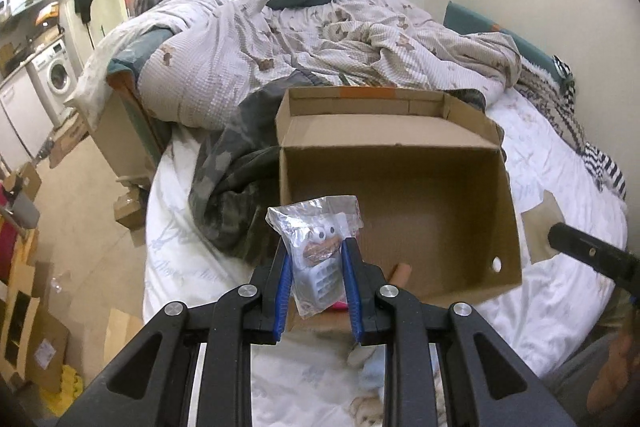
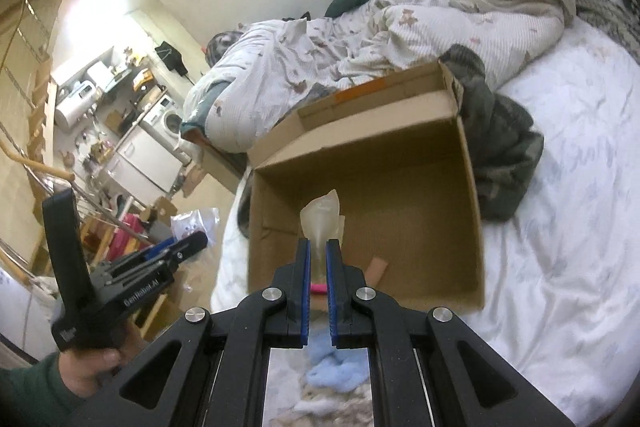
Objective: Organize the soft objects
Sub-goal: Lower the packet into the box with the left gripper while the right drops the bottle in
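Bagged toy (image 1: 318, 259) in left gripper (image 1: 316, 259); cardboard box (image 1: 460, 163) holds perhaps a tube (image 1: 400, 273).

Left tongs (image 1: 314, 269) pinch a clear bag (image 1: 316, 251), and inside it sits a small white toy (image 1: 320, 259) with googly eyes. The bag hangs over the near rim of an open cardboard box (image 1: 400, 195) on the bed (image 1: 560, 267). A camouflage cloth (image 1: 236, 179) lies against the box's left side. A rumpled duvet (image 1: 320, 43) is piled behind. At the right edge, the other tool (image 1: 592, 255) pokes in.
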{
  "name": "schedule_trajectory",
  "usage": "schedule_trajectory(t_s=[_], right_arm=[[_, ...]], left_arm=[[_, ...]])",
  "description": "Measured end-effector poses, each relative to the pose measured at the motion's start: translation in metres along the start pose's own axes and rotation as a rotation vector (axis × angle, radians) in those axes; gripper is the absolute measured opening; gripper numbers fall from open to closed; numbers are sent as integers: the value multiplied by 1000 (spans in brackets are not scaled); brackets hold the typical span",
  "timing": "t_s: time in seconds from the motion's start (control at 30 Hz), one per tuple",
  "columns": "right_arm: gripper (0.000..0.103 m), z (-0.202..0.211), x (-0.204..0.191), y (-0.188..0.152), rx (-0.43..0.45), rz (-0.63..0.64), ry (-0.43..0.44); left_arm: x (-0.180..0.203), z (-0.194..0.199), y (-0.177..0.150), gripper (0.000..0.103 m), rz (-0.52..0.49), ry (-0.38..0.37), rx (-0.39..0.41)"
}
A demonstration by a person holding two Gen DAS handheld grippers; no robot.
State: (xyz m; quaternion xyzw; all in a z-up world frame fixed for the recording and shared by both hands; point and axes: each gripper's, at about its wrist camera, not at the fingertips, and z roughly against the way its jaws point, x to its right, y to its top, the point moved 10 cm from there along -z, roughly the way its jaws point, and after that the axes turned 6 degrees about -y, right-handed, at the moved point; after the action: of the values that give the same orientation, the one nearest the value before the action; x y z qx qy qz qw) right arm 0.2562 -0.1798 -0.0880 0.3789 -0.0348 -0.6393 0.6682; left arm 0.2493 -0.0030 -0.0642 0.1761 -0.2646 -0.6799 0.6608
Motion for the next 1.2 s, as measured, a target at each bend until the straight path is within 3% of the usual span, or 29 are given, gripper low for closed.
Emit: schedule_trajectory(t_s=[0.13,0.3,0.43,0.67,0.93,1.2], right_arm=[[9,-16,11,-2,-11,-9,-16],[9,-43,32,-17,-82,-78,-33],[9,-55,37,-20,-105,-78,-50],[9,-80,44,-31,-179,-79,-86],[9,-94,48,-41,-232,-60,-119],[9,-102,52,-46,-261,-68,-126]], left_arm=[[8,-22,2,22,-25,-13,-13],[12,-52,-18,22,-61,-18,-33],[13,-69,-22,22,-9,-57,-61],[21,-88,-26,22,-23,-80,-91],[13,-99,-38,22,42,-111,-149],[22,-96,-37,22,6,-109,-135]])
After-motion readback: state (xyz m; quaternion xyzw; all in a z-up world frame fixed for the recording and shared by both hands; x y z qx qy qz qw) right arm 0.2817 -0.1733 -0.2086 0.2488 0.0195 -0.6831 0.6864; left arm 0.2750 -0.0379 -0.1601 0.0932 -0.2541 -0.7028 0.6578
